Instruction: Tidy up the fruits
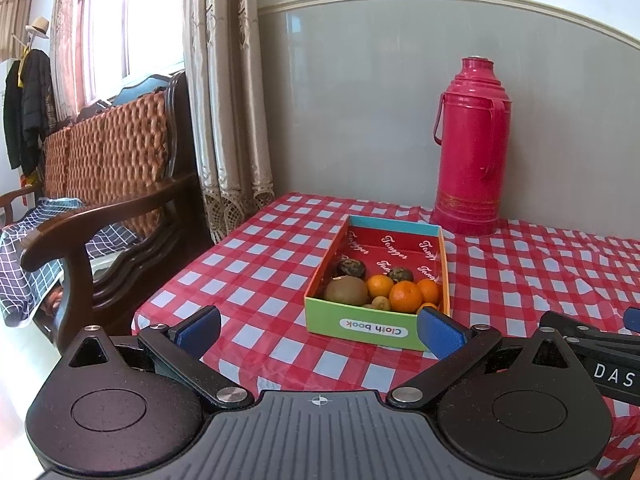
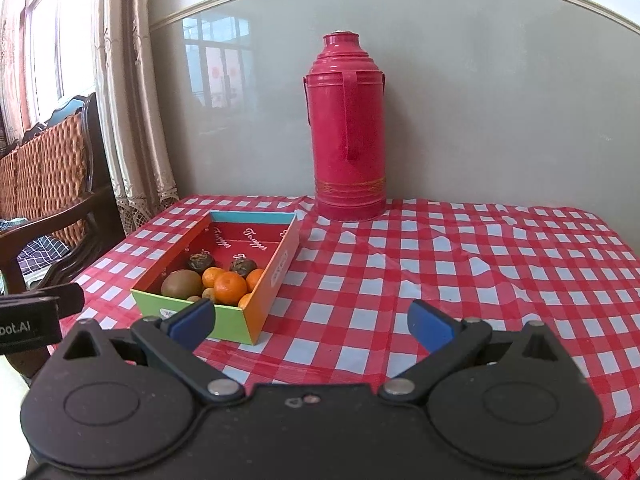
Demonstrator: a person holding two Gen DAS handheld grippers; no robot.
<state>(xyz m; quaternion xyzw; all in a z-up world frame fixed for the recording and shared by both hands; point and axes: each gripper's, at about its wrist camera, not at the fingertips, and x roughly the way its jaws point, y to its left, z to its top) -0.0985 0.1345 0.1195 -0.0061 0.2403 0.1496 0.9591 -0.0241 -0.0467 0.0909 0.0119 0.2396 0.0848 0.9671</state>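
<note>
A colourful cardboard box (image 1: 362, 326) (image 2: 268, 284) sits on the red-and-white checked tablecloth (image 1: 264, 264) (image 2: 440, 280). Inside it lie a brown kiwi (image 1: 346, 291) (image 2: 181, 283), several oranges (image 1: 405, 297) (image 2: 229, 288) and two dark round fruits (image 1: 351, 269) (image 2: 201, 261). My left gripper (image 1: 320, 330) stands open just in front of the box's near end, nothing between its blue pads. My right gripper (image 2: 312, 322) is also open and empty, over the cloth to the right of the box; its body (image 1: 592, 344) shows at the right edge of the left wrist view.
A tall pink thermos (image 1: 472, 148) (image 2: 350, 128) stands at the back of the table against the grey wall. A wooden chair (image 1: 108, 208) (image 2: 48, 208) with a woven back is left of the table, with curtains (image 1: 228, 100) behind it.
</note>
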